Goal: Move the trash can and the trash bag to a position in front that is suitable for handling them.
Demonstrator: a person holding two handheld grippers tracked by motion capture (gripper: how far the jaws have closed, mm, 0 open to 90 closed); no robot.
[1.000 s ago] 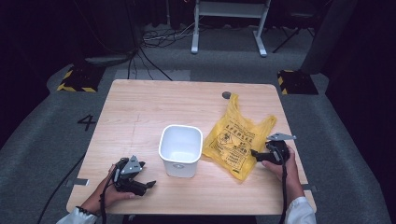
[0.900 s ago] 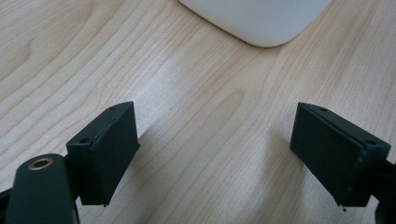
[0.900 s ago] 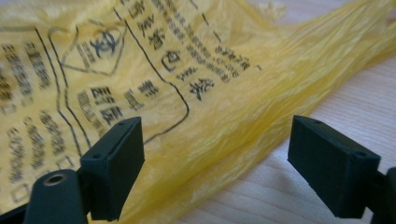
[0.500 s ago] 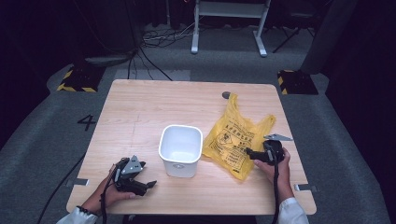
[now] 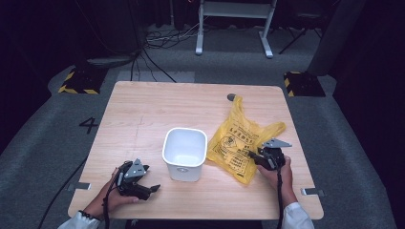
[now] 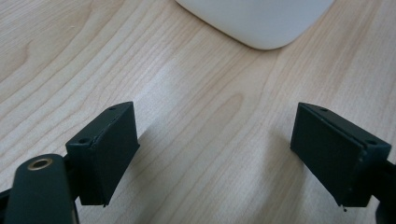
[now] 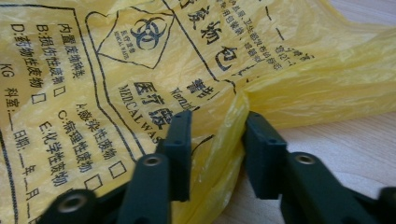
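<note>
Both tongs differ: left tongs (image 6: pixel 219 154) gape empty; right tongs (image 7: pixel 215 154), just closing, seemingly pinch the yellow bag (image 7: pixel 140 60).

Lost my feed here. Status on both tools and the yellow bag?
Left tool open, idle beside white bin. Right tool jaws just closing around a raised fold of yellow bag; firm pinch unconfirmed. Bag flat on table, nothing in the way.

Both hand-held grippers are black, the left gripper (image 5: pixel 152 189) and the right gripper (image 5: pixel 251 155) each topped by a grey three-cornered plate and trailed by a thin black cable. Their fingers (image 6: pixel 108 150) are flat black blocks with small screw holes, hinged on arms with brass-ringed pivots. The person wears white sleeves (image 5: pixel 75 222).
</note>
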